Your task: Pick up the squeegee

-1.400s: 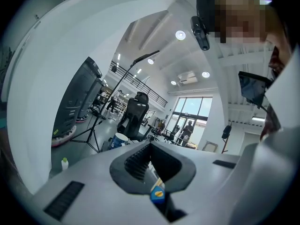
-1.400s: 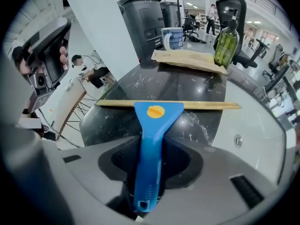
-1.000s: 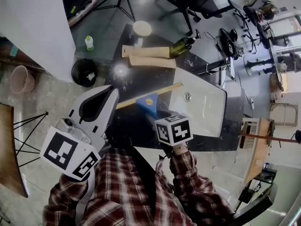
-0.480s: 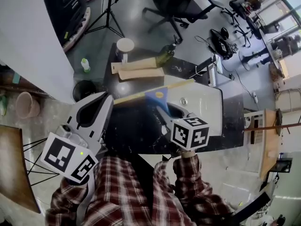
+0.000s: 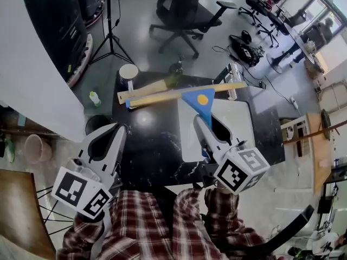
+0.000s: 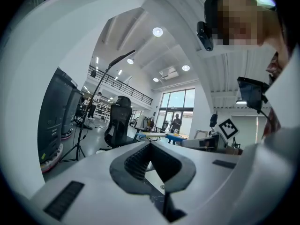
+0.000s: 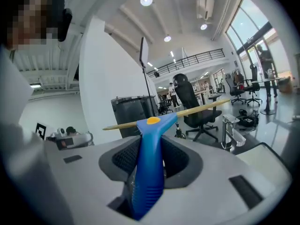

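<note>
While the left gripper (image 5: 115, 131) lifts only slightly, jaws closed w/ nothing btw them, the right gripper (image 7: 150, 149) has risen a lot vs. a sec ago, jaws clamped on the ribbed handle of the blue plastic squeegee w/ triangular head, yellow dot and long thin yellowish blade (image 5: 198, 99). It's now airborne, clear of the glossy black marbled tabletop (image 5: 152, 140) where it lay, so pickup looks basically done. Beyond: smooth white rectangular basin (image 5: 236, 118), black office chair (image 5: 181, 10).
</note>
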Demonstrator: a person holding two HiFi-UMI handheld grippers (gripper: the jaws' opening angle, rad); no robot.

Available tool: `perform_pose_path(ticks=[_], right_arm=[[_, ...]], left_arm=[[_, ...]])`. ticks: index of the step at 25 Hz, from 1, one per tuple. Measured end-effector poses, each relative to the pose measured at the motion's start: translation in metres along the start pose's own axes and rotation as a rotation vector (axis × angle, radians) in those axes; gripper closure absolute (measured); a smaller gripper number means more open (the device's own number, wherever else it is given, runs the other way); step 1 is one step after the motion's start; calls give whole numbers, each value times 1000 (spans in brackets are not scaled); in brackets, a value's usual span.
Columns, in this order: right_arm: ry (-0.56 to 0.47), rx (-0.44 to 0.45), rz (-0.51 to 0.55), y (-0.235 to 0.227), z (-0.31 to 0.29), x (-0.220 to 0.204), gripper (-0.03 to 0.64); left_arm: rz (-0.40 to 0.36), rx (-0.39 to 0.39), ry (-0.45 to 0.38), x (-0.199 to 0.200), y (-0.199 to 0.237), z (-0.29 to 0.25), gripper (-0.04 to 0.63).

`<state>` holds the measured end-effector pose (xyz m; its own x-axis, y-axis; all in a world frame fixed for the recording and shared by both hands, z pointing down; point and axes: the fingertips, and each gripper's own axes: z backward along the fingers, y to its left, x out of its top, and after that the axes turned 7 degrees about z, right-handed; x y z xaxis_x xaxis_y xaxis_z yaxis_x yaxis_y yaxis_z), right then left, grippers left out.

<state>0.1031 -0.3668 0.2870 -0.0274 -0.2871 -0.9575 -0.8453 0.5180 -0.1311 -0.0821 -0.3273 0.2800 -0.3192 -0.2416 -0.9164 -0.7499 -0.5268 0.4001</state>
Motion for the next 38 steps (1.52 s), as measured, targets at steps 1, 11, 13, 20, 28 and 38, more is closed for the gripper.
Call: perform_pose_path(ticks=[1, 11, 13, 20, 28, 38], right_arm=[[-26, 2, -5, 1, 6, 7, 476], [-120, 48, -19, 16, 22, 28, 476], [-120, 60, -17, 18, 20, 27, 476], [-112, 79, -19, 19, 18, 25, 476], [-103, 94, -19, 20, 20, 26, 476], [-93, 101, -25, 22, 18, 22, 476]], left_arm=[[0, -9, 4, -1, -3, -2, 586], [-18, -47, 13, -4, -21, -13, 586], [-18, -50, 15, -4, -22, -14, 586], [-14, -53, 23, -8, -24, -17, 586], [-12, -57, 28, -8, -30, -19, 586], [-8, -60, 31, -8, -30, -22, 586]])
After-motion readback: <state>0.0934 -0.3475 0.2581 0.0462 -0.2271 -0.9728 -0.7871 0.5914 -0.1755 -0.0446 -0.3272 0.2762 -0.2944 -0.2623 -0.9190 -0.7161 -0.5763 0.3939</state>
